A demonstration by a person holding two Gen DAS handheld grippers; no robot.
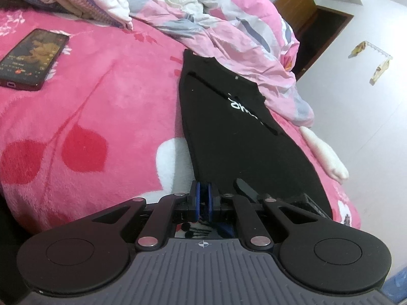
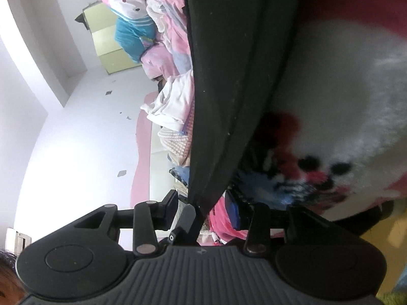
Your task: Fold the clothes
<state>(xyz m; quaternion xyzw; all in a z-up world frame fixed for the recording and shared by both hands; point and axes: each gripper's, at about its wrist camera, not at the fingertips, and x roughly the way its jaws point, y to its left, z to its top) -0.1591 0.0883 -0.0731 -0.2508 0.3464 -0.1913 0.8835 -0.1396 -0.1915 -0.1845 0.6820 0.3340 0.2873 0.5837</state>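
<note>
**Black garment stretched long across the pink fleece bed**

The left gripper [image 1: 203,196] is pinching down with its blue-edged pads drawn almost together, clamping the near corner of the black garment [image 1: 239,137]. That cloth is lying out ahead of the tool in a long, narrow, matte panel, tapering toward its far end, with white lettering [image 1: 239,106] printed partway along. Under it, the plush pink blanket [image 1: 101,96] is showing red leaf shapes and a fuzzy white patch just left of the fingers. Further ahead and right of the garment, a crumpled pink quilt [image 1: 229,25] is bunching up; far left of the tool a glossy phone [image 1: 33,58] is lying flat with its screen lit.

The right gripper [image 2: 203,209] is sitting rolled onto its side, jaws standing apart, with a dark fold of the same black garment [image 2: 229,76] running between them; I cannot tell whether the pads are pressing it. Ahead of it, loose clothes [image 2: 170,106] are heaping up softly.
</note>
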